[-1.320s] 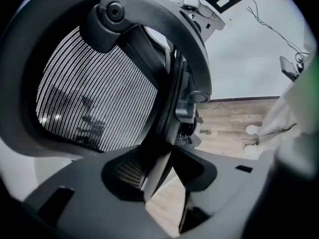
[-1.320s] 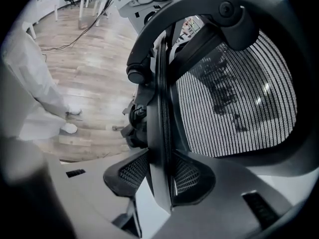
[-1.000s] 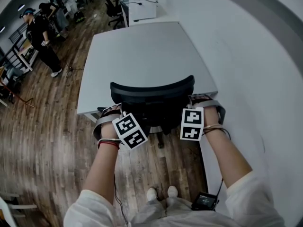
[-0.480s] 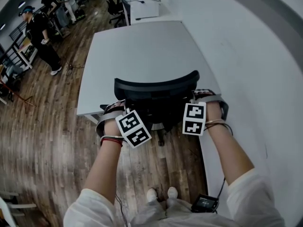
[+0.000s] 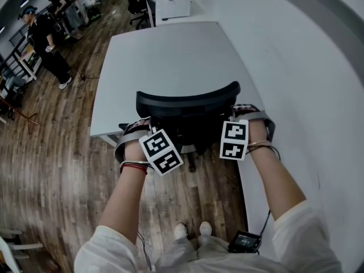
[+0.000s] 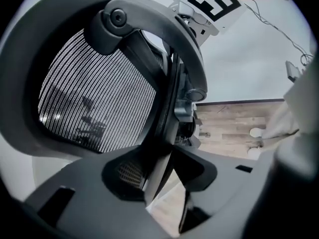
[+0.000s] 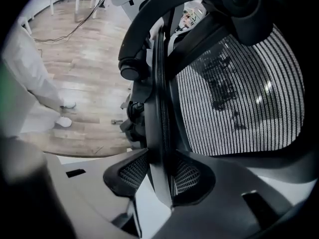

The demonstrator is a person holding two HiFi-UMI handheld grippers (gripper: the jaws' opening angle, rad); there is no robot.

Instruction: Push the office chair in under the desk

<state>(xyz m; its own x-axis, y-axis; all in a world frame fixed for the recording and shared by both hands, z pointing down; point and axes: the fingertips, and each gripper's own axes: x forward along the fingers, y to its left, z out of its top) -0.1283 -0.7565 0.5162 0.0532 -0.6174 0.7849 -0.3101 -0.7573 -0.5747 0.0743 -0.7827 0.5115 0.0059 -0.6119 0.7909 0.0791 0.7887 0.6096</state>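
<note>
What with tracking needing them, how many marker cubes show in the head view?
2. One marker cube rides on the left gripper, at the left of the office chair; the other on the right gripper, at its right. None looks hidden.

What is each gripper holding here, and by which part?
Both hold the office chair by its back: the left gripper clamps the frame's left side edge, the right gripper its right side edge.

The office chair's backrest [image 5: 187, 103] is blocking the lower middle of the frame, standing at the near edge of the desk [image 5: 170, 56]. The white wall [image 5: 301, 67] is closing off the right side. Open wooden floor [image 5: 51, 169] is stretching down the left.
</note>
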